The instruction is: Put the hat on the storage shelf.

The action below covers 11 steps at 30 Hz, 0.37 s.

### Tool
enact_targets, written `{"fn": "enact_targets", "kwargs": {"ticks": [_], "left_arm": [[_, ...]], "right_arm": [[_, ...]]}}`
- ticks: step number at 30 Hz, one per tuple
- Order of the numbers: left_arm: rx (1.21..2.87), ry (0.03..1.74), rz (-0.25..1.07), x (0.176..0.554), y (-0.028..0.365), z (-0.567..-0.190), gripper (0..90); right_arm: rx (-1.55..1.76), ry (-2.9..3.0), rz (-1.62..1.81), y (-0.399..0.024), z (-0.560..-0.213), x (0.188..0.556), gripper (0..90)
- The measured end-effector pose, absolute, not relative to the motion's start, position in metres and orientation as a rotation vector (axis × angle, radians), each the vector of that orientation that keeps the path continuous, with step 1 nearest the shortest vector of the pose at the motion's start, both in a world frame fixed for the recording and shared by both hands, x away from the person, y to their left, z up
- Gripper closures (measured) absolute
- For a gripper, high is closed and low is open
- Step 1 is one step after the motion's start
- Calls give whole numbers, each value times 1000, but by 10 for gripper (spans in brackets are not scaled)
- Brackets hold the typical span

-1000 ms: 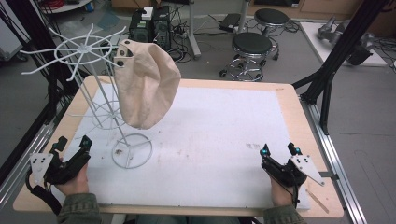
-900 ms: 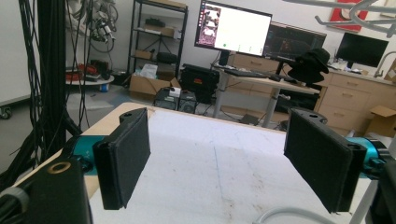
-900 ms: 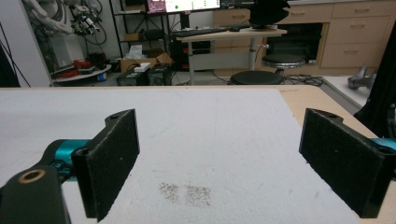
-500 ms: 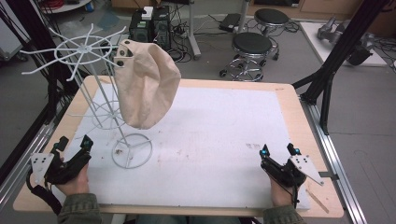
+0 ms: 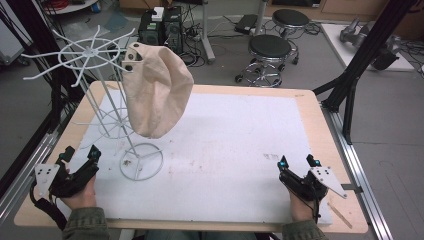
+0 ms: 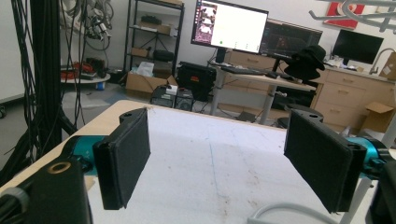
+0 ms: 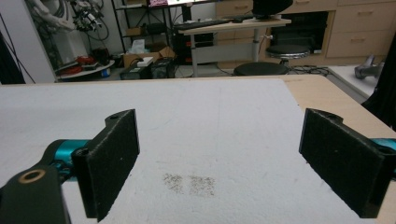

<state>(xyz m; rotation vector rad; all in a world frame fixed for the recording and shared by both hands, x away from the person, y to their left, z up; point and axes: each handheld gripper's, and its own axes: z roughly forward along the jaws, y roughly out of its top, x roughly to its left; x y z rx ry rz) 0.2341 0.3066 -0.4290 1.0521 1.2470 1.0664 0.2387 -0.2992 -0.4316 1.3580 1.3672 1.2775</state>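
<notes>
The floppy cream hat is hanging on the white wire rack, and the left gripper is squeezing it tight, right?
Not quite. The cream hat does hang on the white wire rack, but the left gripper isn't squeezing it. The high view shows it resting low near the table's front edge, apart from the hat, and the left gripper view shows its jaws wide open with nothing between them.

High view above the table [image 5: 310, 107]; both gripper views low, facing across it.
</notes>
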Motion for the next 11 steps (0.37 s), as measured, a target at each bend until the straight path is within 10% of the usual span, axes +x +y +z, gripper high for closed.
{"fn": "enact_targets", "kwargs": {"ticks": [11], "left_arm": [[1075, 1241, 1063, 237, 304, -430, 226]], "right_arm": [[1355, 1417, 1224, -300, -435, 242, 112]]}}
